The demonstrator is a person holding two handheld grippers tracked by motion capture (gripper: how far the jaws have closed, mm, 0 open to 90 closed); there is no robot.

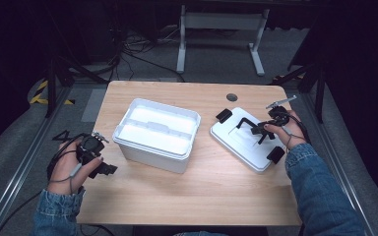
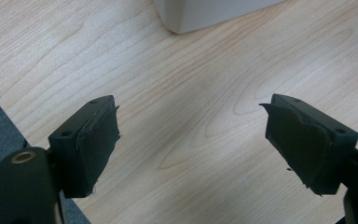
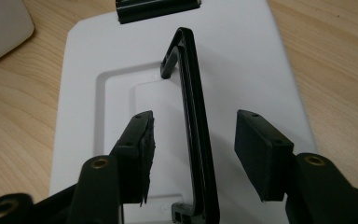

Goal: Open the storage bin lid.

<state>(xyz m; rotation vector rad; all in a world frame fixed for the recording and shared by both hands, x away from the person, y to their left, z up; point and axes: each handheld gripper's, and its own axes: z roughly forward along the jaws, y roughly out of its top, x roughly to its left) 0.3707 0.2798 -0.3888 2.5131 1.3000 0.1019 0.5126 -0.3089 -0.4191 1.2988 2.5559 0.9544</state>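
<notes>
A white lid (image 1: 246, 140) is seen lying flat on the right part of the wooden desk (image 1: 192, 191), just beside an open white box (image 1: 155, 133) that stands near the middle. A black handle (image 3: 193, 135) is raised upright from the lid's recessed centre, and black latches (image 1: 223, 115) are fitted at its two ends. The right gripper (image 1: 266, 129) is held over the lid, its fingers (image 3: 140, 149) set one on each side of the handle; a gap is visible between each pad and the handle, so nothing is gripped and the jaws stand wide. The left gripper (image 1: 98, 164) is held low over the left edge of the desk, well apart from the lid and near the box's corner (image 2: 200, 16). Its fingers (image 2: 95, 140) are spread wide over bare wood, with nothing between them
</notes>
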